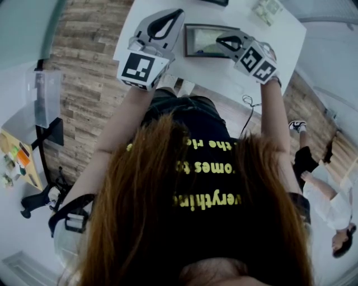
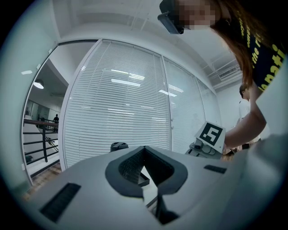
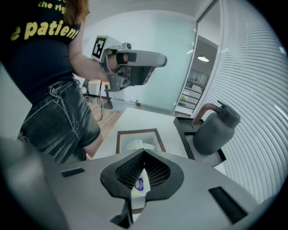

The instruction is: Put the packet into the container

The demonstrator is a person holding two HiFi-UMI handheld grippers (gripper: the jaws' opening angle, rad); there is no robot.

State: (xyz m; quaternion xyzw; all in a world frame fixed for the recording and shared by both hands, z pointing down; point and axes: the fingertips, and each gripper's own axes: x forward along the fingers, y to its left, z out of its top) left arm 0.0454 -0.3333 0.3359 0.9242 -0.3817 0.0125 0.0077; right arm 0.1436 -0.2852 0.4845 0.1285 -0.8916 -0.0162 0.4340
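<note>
My right gripper [image 3: 144,153] is shut on a small white and yellow packet [image 3: 139,185] with a blue logo, pinched between its pads. It hangs over the near side of the white table [image 1: 285,39], just short of a dark-framed rectangular container [image 3: 118,141]. A pale packet [image 3: 137,144] lies inside that container. In the head view the container [image 1: 190,28] sits between both grippers, with the right gripper [image 1: 226,40] at its right edge. My left gripper [image 1: 177,13] is raised at the container's left, tilted upward, shut with nothing in it; its own view [image 2: 144,149] shows only window blinds.
A grey kettle [image 3: 217,128] with a copper handle stands on a dark tray to the right of the container. More packets [image 1: 267,10] lie at the table's far right. The person's hair and black shirt fill the lower head view. Another person [image 1: 330,206] sits at the right.
</note>
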